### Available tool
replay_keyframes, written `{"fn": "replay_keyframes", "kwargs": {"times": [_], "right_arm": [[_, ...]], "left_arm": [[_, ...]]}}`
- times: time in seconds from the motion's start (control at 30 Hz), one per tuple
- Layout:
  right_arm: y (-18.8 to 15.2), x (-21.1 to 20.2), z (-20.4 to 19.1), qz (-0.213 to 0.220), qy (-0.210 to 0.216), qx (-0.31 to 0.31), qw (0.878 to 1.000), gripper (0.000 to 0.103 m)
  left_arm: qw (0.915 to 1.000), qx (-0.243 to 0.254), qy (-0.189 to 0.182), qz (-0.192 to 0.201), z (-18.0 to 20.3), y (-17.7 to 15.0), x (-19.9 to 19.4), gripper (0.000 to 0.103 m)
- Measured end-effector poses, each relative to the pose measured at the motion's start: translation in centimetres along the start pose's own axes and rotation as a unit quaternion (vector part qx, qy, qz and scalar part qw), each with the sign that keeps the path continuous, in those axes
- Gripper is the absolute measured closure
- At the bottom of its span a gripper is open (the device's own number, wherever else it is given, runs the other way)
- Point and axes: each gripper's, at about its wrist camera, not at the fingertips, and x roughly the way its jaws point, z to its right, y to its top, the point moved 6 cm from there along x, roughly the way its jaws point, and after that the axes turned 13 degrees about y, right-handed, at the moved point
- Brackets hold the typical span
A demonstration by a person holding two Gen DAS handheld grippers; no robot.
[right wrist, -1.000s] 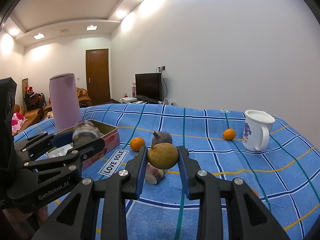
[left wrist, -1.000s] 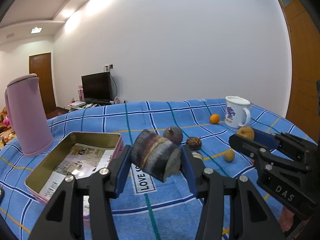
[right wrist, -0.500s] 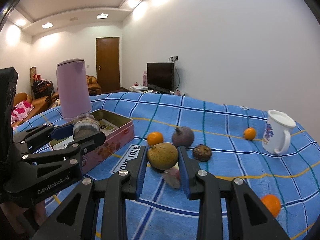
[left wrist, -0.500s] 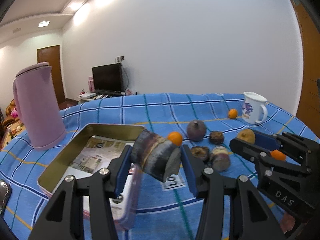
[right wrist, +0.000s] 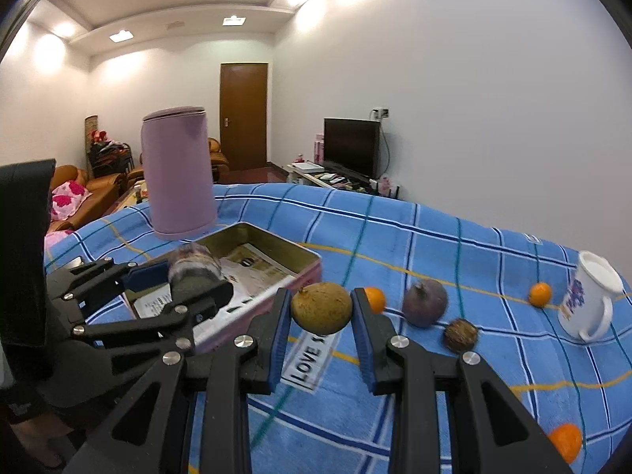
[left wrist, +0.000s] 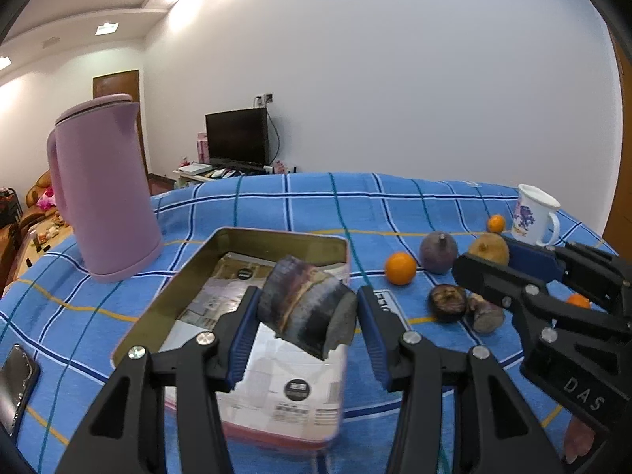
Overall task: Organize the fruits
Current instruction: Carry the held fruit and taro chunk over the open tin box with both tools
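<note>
Left gripper is clamped on a dark purple sugarcane chunk, cut end facing the camera, held up in the air over the near part of the open tin box. The tin box sits on the blue plaid tablecloth, pink outside, gold inside, printed paper lining the bottom. No fruit visible in it.

Right gripper is clamped on a round yellow-brown fruit, also lifted off the cloth, just right of the tin box's corner in the right wrist view. In the left wrist view the same gripper comes in from the right edge with the fruit at its tips.

Still lying on the cloth: an orange just right of the box, a purple round fruit beside it, a dark wrinkled fruit nearer the camera, touching or nearly touching a second cane piece. Another small orange lies just beside the white mug at the far right. One more orange sits low right in the right wrist view.

A pink kettle stands upright left of the box, apart from it. A "LOVE" label strip lies on the cloth under the right gripper. A phone lies at the left edge. A TV is in the background.
</note>
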Motion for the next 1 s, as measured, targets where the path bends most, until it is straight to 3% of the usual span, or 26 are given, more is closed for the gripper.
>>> {"fn": "replay_keyframes", "kwargs": {"times": [0.5,1.0], "right_arm": [[2.4,4.7,-3.4,-0.012,0.048,-0.008,0.999,0.071],[1.9,8.4,-4.2,-0.033,0.069,-0.005,0.997,0.071]], "left_arm": [[0.9988,-0.003,0.043,-0.024,-4.7,0.1,2.1,0.052],[0.997,-0.003,0.062,-0.047,-6.7,-0.3,3.6,0.052]]}}
